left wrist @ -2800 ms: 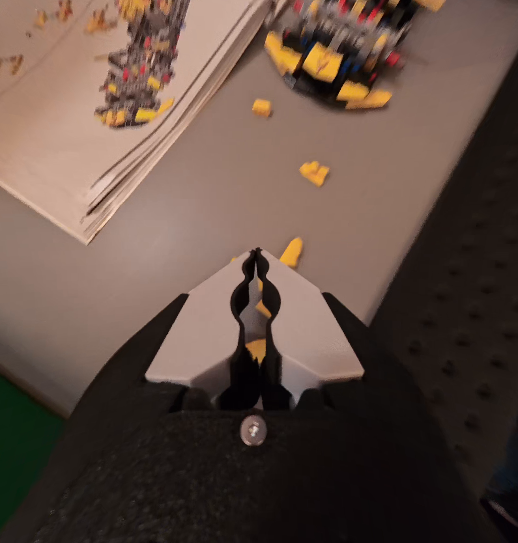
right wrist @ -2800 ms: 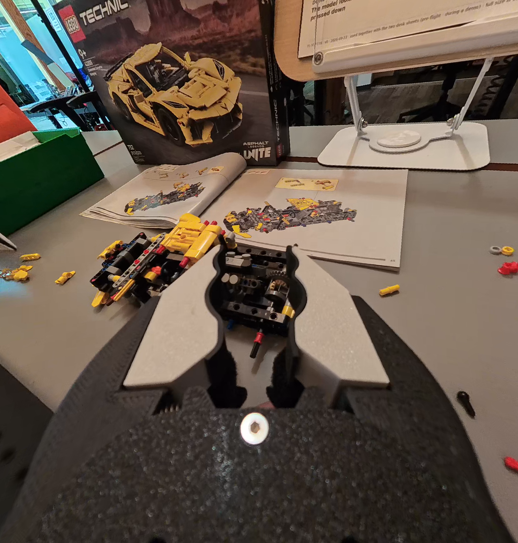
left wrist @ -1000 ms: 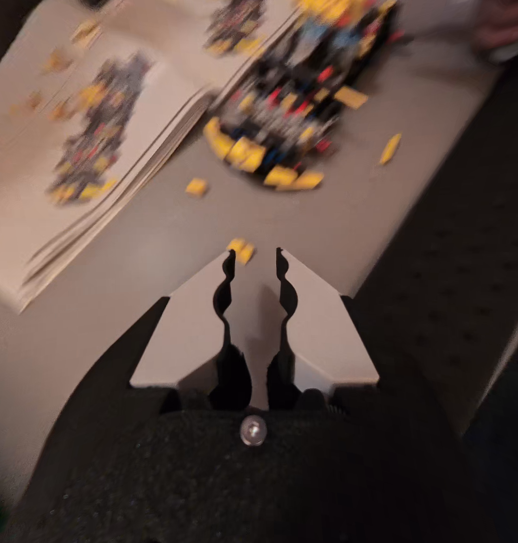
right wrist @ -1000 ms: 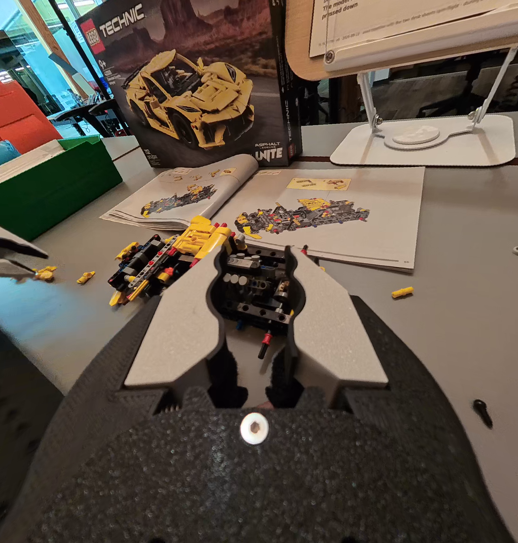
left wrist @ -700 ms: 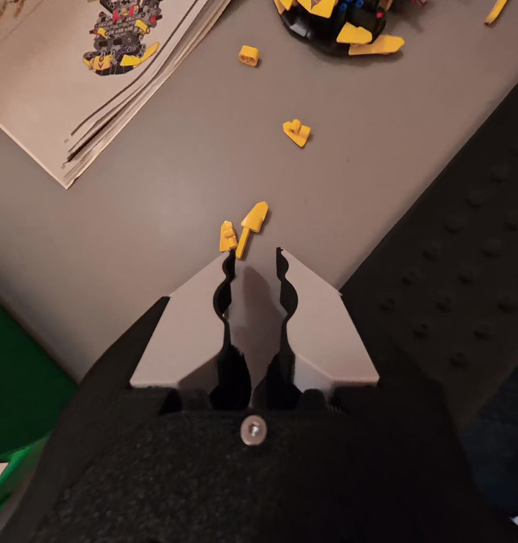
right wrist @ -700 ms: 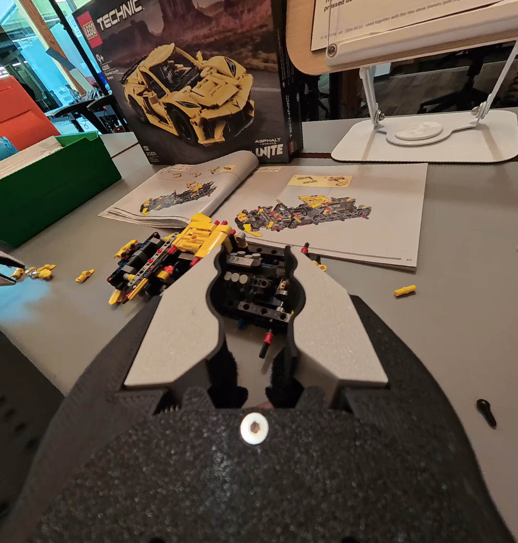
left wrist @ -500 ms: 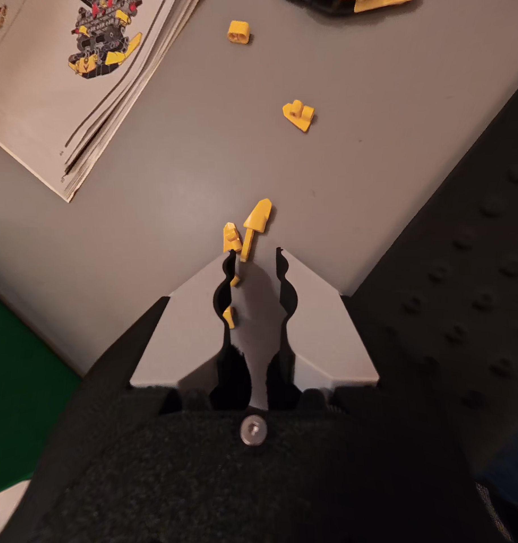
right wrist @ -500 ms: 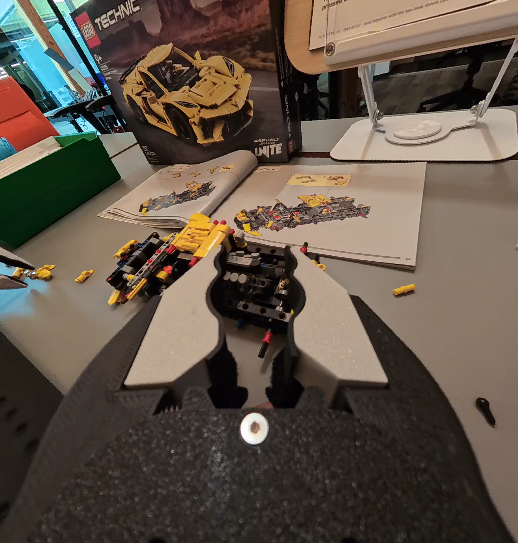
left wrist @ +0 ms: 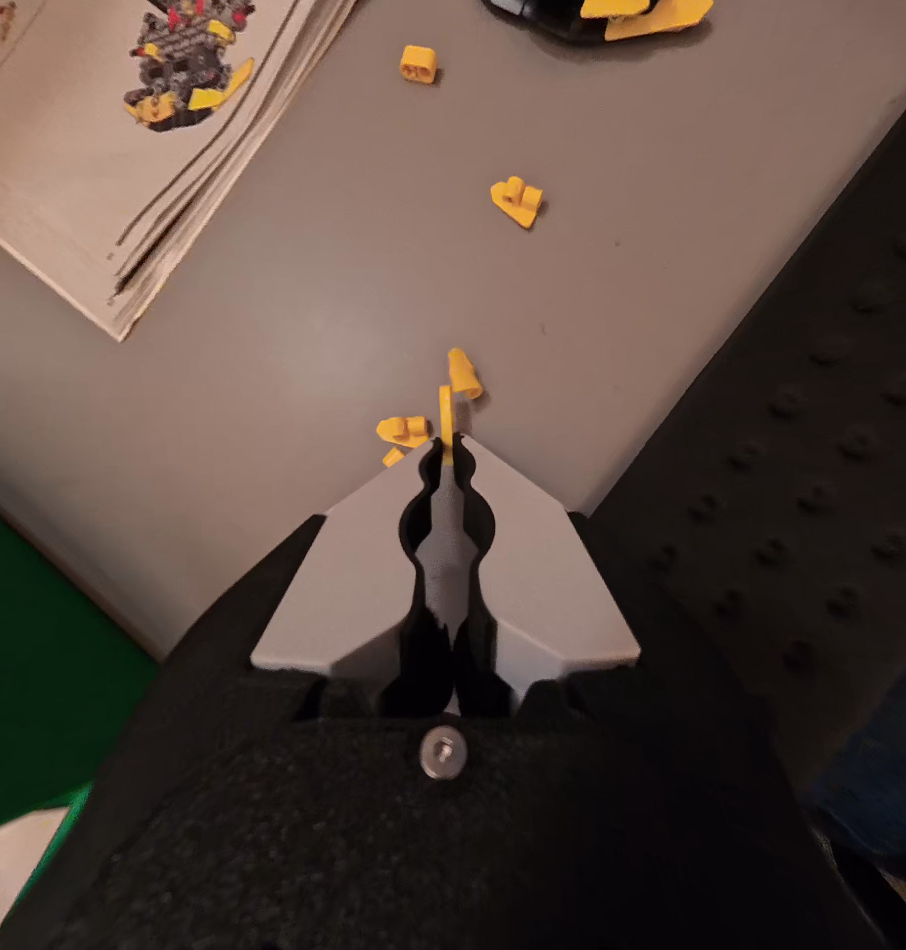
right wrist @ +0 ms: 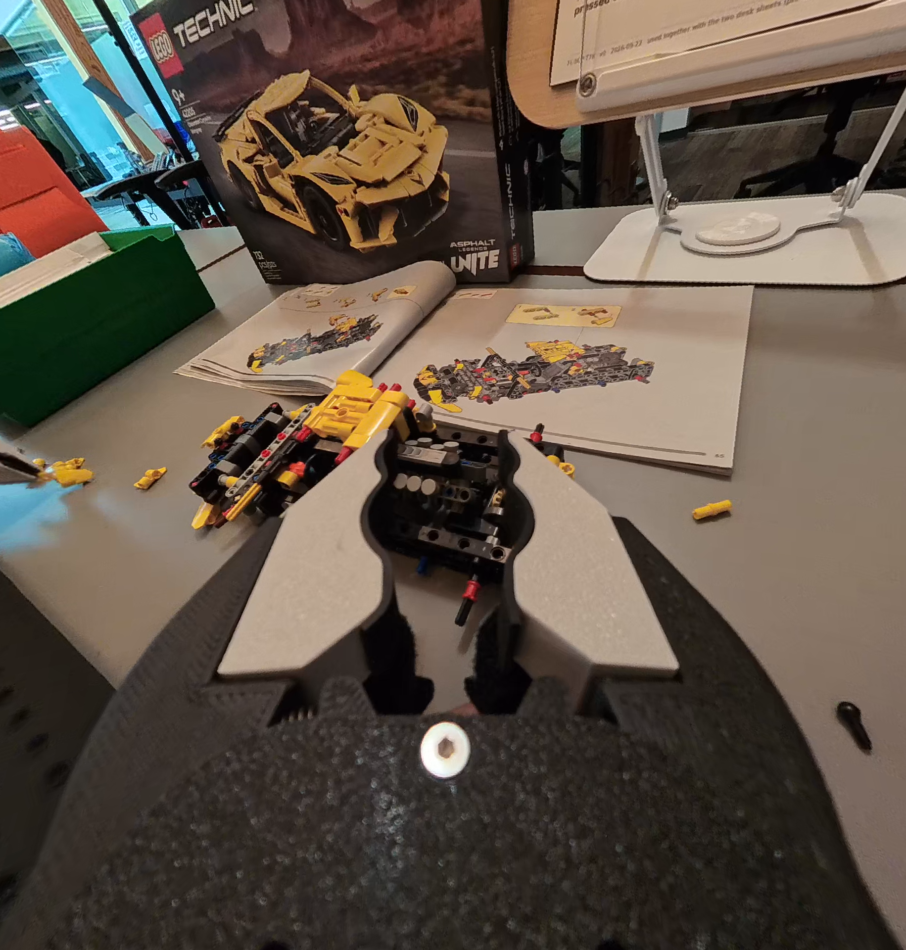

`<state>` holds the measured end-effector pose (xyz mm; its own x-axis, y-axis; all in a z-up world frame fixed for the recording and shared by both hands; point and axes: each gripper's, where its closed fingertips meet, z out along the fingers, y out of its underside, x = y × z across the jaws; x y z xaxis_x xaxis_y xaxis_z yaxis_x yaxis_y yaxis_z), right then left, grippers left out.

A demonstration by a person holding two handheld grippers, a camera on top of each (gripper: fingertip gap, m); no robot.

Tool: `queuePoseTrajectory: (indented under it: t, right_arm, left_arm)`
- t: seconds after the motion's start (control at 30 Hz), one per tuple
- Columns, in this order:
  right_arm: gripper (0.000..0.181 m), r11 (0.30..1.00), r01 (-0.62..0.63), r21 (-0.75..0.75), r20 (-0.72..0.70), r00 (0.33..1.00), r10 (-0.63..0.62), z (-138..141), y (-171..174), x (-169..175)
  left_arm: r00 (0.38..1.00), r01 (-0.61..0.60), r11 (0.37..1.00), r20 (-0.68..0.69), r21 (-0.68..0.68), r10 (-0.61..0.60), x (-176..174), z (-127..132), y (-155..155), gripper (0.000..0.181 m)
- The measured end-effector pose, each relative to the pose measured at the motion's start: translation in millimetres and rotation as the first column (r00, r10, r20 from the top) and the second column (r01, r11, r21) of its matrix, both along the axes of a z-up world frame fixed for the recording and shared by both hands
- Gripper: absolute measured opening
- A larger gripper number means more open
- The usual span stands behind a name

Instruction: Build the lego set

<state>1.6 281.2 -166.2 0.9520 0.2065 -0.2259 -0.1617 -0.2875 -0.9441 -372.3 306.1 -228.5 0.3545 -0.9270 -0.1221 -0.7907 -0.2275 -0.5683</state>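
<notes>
My left gripper (left wrist: 444,441) is shut on the stem of a thin yellow lego piece (left wrist: 461,378), whose wide head points away from me just above the grey table (left wrist: 337,308). Two small yellow pieces (left wrist: 403,429) lie just left of the fingertips. My right gripper (right wrist: 443,442) is shut on the black rear end of the half-built yellow and black lego car (right wrist: 307,447), which rests on the table. The left gripper (right wrist: 8,462) also shows at the far left edge of the right wrist view, next to loose yellow pieces (right wrist: 70,475).
The open instruction booklet (right wrist: 569,370) lies behind the car, with the set's box (right wrist: 348,144) and a white stand (right wrist: 749,241) farther back. A green bin (right wrist: 80,318) stands at the left. Loose pieces: yellow ones (left wrist: 516,200), (left wrist: 419,62), a yellow pin (right wrist: 712,509), a black pin (right wrist: 854,732). The table edge and a dark studded mat (left wrist: 800,462) lie right of the left gripper. Spacing between my two grippers at the tips: around 40 cm. The left gripper is farther from the yellow pin (right wrist: 712,509), some 50 cm, than the right, some 11 cm.
My left gripper was open over the loose yellow pieces; it has now closed on the thin yellow piece, which has turned on edge. The right gripper has kept its hold on the car.
</notes>
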Motion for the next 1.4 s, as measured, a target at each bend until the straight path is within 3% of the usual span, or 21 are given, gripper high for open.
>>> queuePoseTrajectory:
  t: [0.2,0.3,0.5,0.67,0.73,0.87,1.2,1.4]
  right_arm:
    - [0.037,1.000,-0.004,0.002,-0.008,1.000,0.004,0.4,-0.1,-0.2]
    - [0.037,1.000,-0.009,-0.004,-0.007,1.000,0.009,-0.6,0.2,-1.1]
    - [0.037,1.000,-0.009,-0.006,-0.024,1.000,0.009,-0.7,0.5,-0.2]
    - [0.037,1.000,-0.011,-0.009,-0.030,0.999,0.011,-1.0,0.8,-0.2]
    - [0.037,1.000,-0.011,-0.008,-0.029,1.000,0.011,-0.8,0.7,-0.3]
    - [0.037,1.000,-0.012,-0.001,-0.031,0.999,0.012,0.3,0.3,-0.2]
    - [0.037,1.000,-0.024,0.008,-0.048,0.999,0.024,2.9,-0.9,-1.1]
    - [0.037,0.999,-0.024,0.025,-0.043,0.999,0.025,5.4,-2.5,-1.7]
  left_arm:
    - [0.984,-0.178,0.971,0.061,0.162,0.170,-19.2,41.0,35.1,0.004]
    - [0.973,-0.193,0.966,0.164,0.173,0.165,0.3,61.7,35.9,0.003]
    - [0.937,0.028,0.999,0.347,0.042,-0.041,98.2,73.2,-13.9,0.003]
    - [0.878,0.258,0.964,0.430,-0.061,-0.208,202.0,64.0,-73.3,0.003]
    - [0.875,0.308,0.945,0.422,-0.109,-0.236,237.0,53.4,-93.6,0.003]
    - [0.915,0.297,0.950,0.314,-0.098,-0.253,281.7,27.9,-102.8,0.004]
    - [0.932,0.321,0.939,0.221,-0.126,-0.289,305.0,2.9,-113.9,0.004]
    - [0.916,0.227,0.949,0.378,-0.220,-0.132,287.1,27.0,-110.2,0.026]
